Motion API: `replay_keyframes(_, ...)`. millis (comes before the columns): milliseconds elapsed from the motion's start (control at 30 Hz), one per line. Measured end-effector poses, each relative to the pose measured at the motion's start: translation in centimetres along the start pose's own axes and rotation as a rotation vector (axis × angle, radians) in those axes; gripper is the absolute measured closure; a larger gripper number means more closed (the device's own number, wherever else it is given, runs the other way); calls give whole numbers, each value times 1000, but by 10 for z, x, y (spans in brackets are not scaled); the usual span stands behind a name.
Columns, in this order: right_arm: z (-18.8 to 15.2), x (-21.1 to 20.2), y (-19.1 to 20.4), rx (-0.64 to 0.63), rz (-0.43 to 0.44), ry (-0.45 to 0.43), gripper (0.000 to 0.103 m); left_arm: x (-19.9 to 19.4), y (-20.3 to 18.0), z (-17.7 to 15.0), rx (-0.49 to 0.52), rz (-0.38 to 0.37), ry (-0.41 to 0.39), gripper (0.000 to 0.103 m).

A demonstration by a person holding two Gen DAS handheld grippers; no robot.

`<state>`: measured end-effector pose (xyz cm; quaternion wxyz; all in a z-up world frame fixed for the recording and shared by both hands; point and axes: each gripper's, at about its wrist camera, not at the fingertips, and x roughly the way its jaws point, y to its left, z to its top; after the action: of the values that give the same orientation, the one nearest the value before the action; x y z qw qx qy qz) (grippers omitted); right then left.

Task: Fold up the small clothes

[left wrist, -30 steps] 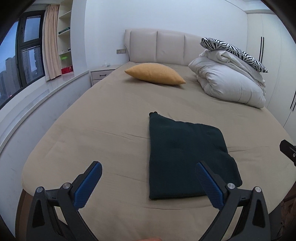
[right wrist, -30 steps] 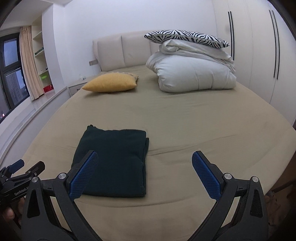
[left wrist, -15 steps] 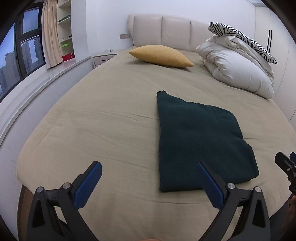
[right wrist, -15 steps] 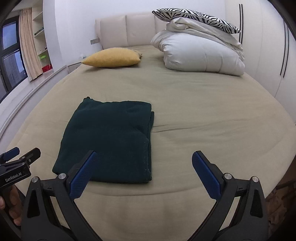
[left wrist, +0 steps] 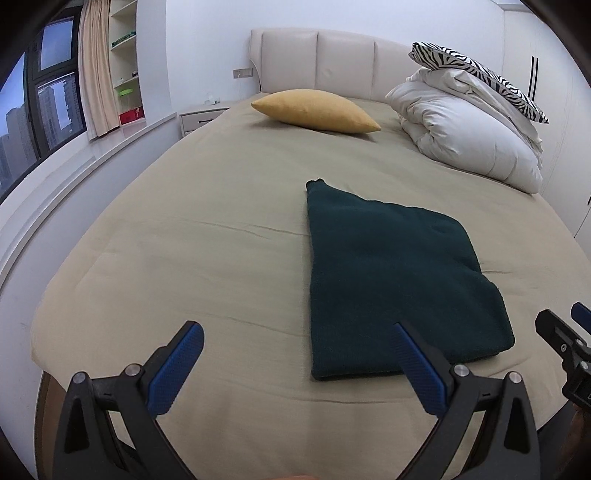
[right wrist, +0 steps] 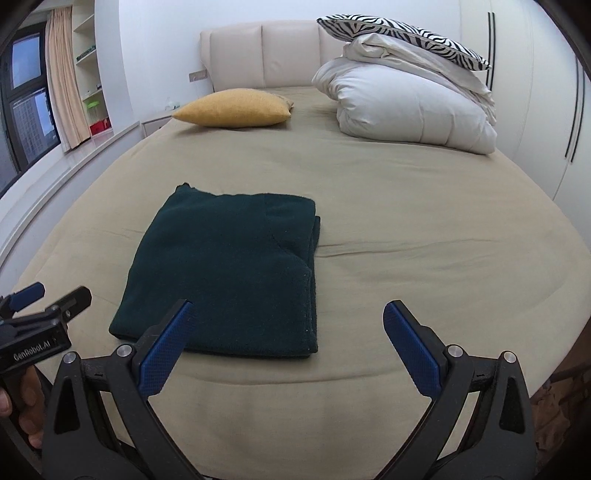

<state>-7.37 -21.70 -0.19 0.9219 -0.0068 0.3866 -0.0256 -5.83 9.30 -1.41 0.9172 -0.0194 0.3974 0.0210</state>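
Note:
A dark green garment [left wrist: 395,273] [right wrist: 229,273] lies folded into a flat rectangle on the beige bed [left wrist: 207,236] [right wrist: 424,229], near its front edge. My left gripper [left wrist: 299,350] hovers open above the front edge, with the garment's near left corner just beyond its right finger. My right gripper [right wrist: 288,328] is open too, its left finger over the garment's near edge. Neither holds anything. Each gripper shows at the edge of the other's view: the right one [left wrist: 569,339], the left one [right wrist: 33,314] with a hand on its grip.
A yellow cushion [left wrist: 314,110] [right wrist: 236,109] lies by the padded headboard [left wrist: 317,62]. A folded white duvet [right wrist: 410,107] topped by a zebra-print pillow [right wrist: 399,31] fills the far right corner. A window ledge [left wrist: 74,162] runs along the left, wardrobe doors [right wrist: 546,92] stand on the right.
Both grippers have moved in closer to the bed and the garment, which now looks larger and nearer. The jaws stay open and the garment has not moved.

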Motion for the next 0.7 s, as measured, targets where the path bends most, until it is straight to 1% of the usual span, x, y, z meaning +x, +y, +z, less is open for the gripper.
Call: replay_keyframes(700,-7,20,8,-6,7,46,0,14,2,-4,-5,10,29,0)
